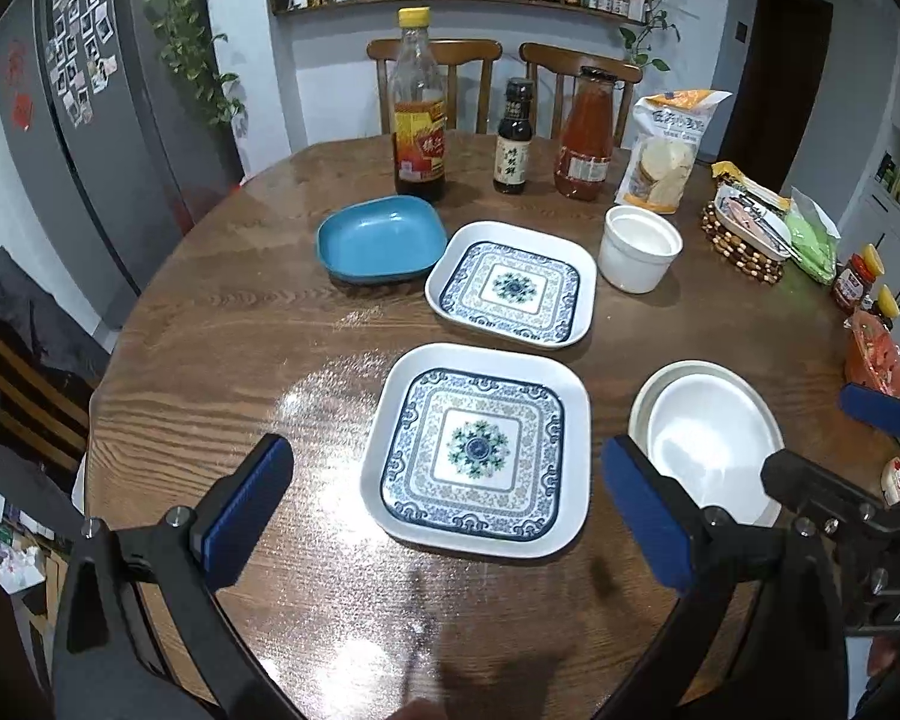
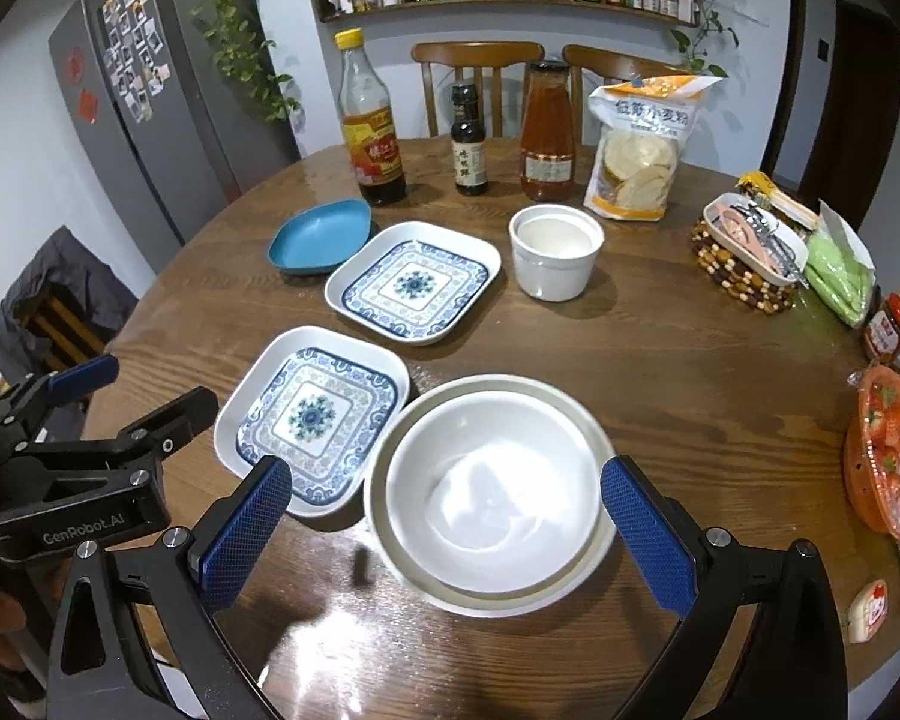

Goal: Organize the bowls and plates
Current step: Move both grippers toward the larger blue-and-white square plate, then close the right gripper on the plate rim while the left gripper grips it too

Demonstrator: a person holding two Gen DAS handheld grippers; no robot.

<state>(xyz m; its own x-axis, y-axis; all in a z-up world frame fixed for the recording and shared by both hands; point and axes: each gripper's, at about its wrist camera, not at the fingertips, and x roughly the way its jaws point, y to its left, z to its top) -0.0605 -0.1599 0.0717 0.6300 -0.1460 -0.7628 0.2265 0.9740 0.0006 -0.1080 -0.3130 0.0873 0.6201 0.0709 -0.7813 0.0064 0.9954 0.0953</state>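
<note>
Two square blue-patterned plates lie on the round wooden table: a near one [image 1: 477, 450] [image 2: 312, 417] and a far one [image 1: 513, 285] [image 2: 414, 282]. A blue square dish [image 1: 381, 237] [image 2: 321, 237] sits behind them at the left. A white bowl nested in a larger white bowl [image 1: 708, 438] [image 2: 492, 492] sits at the near right. A white round cup-like bowl [image 1: 639, 246] [image 2: 555, 249] stands further back. My left gripper [image 1: 447, 510] is open and empty above the near plate. My right gripper [image 2: 447, 531] is open and empty around the nested bowls.
Three sauce bottles [image 1: 420, 108] and a flour bag [image 1: 666, 150] stand at the table's back. A beaded basket with utensils [image 2: 750, 252], green bags, jars and a strawberry box [image 2: 885, 456] line the right edge. Chairs stand behind the table, a fridge at the left.
</note>
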